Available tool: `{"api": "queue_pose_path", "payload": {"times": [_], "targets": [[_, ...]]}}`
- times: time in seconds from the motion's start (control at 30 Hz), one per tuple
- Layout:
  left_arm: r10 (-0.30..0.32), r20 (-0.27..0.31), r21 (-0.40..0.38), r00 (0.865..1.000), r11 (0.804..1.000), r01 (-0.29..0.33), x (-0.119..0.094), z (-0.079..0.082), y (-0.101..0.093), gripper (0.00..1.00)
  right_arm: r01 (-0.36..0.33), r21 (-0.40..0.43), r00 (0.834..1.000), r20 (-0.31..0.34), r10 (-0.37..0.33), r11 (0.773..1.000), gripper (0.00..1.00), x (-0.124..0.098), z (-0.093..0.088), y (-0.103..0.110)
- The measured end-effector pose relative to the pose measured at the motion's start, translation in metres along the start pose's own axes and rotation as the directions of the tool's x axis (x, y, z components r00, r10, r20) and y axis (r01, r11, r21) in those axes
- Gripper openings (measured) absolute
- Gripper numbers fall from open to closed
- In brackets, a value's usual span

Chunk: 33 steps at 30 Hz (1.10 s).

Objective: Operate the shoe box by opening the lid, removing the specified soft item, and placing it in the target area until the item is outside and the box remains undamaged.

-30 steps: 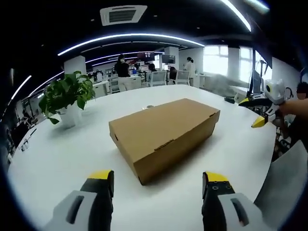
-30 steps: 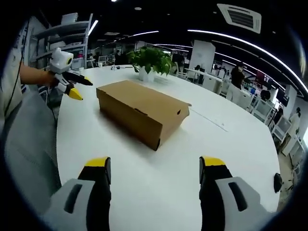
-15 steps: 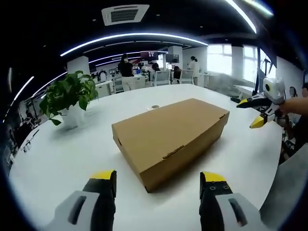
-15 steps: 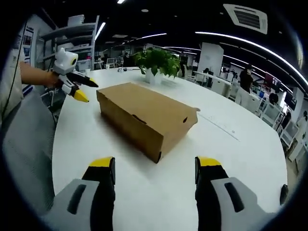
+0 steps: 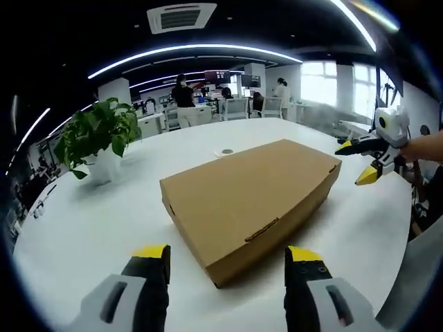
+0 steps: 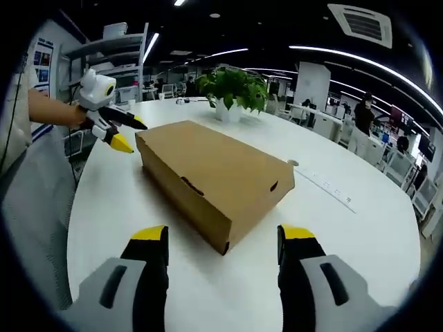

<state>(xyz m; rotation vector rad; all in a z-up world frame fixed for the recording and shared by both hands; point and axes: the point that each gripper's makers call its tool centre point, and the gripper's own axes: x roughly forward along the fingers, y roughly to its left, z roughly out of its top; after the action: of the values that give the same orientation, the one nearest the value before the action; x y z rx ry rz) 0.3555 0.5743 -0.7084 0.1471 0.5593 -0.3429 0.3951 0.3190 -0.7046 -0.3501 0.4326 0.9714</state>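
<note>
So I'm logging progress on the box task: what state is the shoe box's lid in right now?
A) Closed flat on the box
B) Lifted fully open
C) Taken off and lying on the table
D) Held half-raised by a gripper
A: the cardboard shoe box lies on the white table with its lid flat and shut, and both the left gripper and right gripper are open and off it.
</note>
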Motion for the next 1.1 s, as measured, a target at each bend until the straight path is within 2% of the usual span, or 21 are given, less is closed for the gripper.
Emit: {"api": "queue_pose_path", "payload": {"times": [0.13,0.4,0.67,1.1], "targets": [[0.000,-0.009,-0.003,1.000,1.000,0.000,0.005,0.000,0.001,0.67,-0.016,0.000,1.000,-0.006,0.016,1.000,0.56,0.008,0.004,0.000],[0.010,-0.018,-0.008,1.000,1.000,-0.010,0.012,0.000,0.001,0.64,-0.032,-0.002,0.999,-0.039,0.032,0.999,0.52,0.025,0.001,0.002],[0.013,-0.014,-0.020,1.000,1.000,-0.013,0.015,0.001,-0.001,0.62,-0.015,0.004,0.999,-0.034,0.015,1.000,0.46,0.033,0.006,-0.002],[0.008,-0.024,-0.013,1.000,1.000,-0.008,0.017,0.001,-0.005,0.60,0.003,0.032,0.999,-0.035,-0.002,0.999,0.47,0.037,0.005,-0.002]]}}
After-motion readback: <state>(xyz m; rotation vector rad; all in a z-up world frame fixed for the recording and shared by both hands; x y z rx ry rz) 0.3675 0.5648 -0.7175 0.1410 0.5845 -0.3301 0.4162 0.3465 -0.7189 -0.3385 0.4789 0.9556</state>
